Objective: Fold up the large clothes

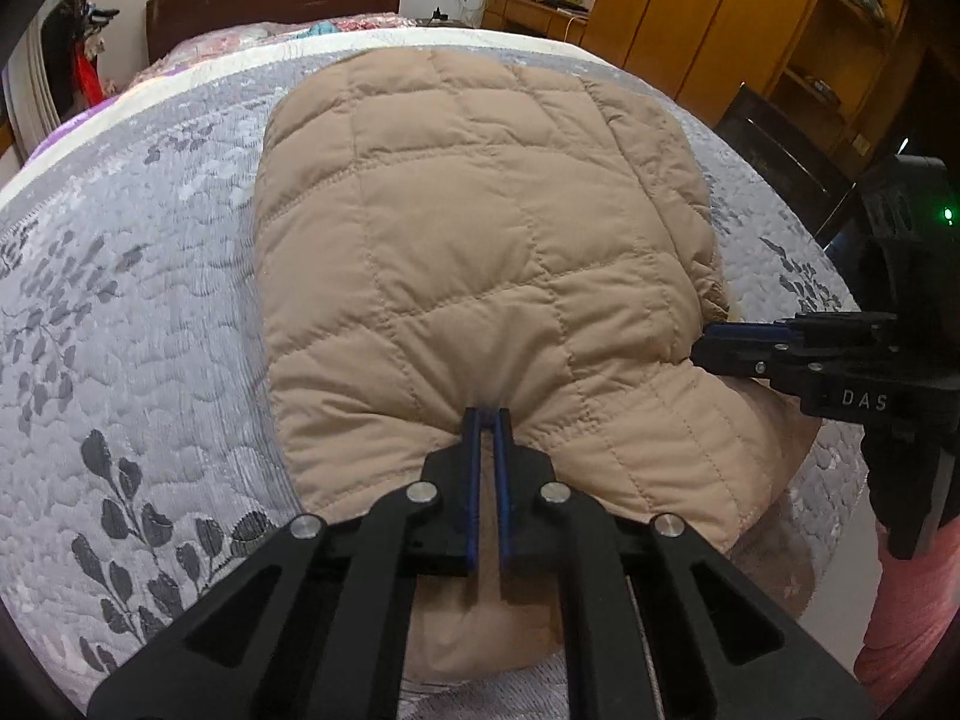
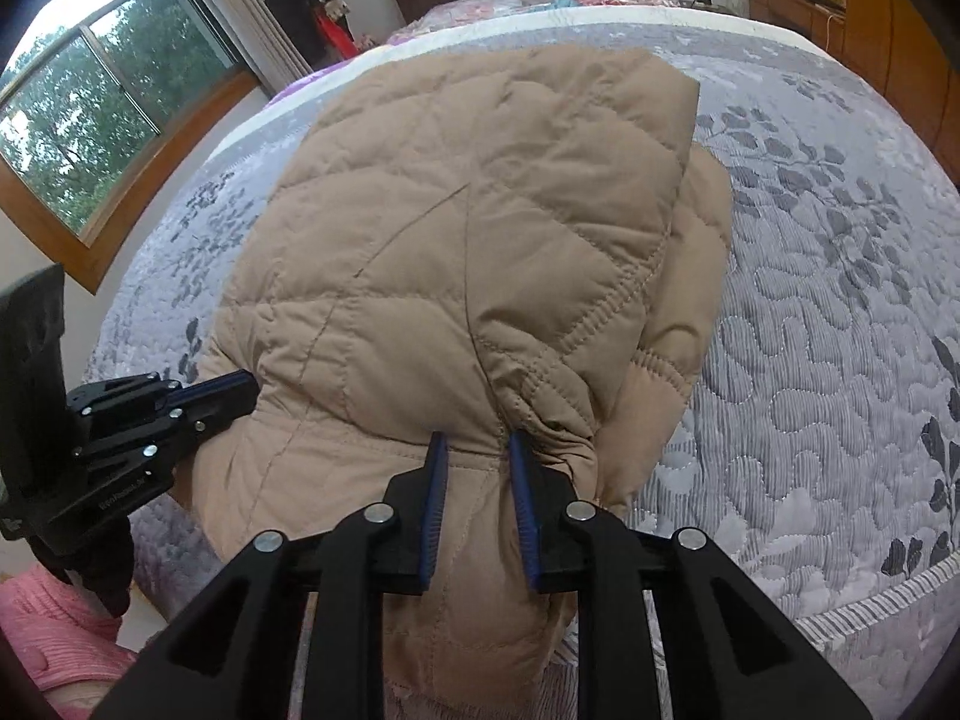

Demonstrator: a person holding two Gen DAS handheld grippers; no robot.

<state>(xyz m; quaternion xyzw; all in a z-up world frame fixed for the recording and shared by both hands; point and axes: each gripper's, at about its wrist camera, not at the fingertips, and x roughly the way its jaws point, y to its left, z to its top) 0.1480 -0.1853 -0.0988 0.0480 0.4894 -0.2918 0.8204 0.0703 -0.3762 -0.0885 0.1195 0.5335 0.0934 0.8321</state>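
Observation:
A tan quilted jacket point(image 1: 468, 228) lies folded over on the bed, and it also shows in the right wrist view point(image 2: 456, 252). My left gripper point(image 1: 487, 415) is shut on the jacket's near edge, the fabric pinched between its blue pads. It appears at the left of the right wrist view point(image 2: 243, 387). My right gripper point(image 2: 477, 444) is shut on a thick bunch of the jacket's near edge, on the jacket's right side. It shows at the right of the left wrist view point(image 1: 708, 342). Part of the jacket hangs over the bed's front edge.
The bed has a grey leaf-patterned quilt point(image 1: 150, 324), also visible in the right wrist view point(image 2: 828, 312). A dark headboard point(image 1: 270, 6) stands at the far end. Wooden wardrobes point(image 1: 720, 6) stand at the right, a window point(image 2: 90, 90) at the left. A person's pink clothing point(image 2: 54, 618) is near the bed's front.

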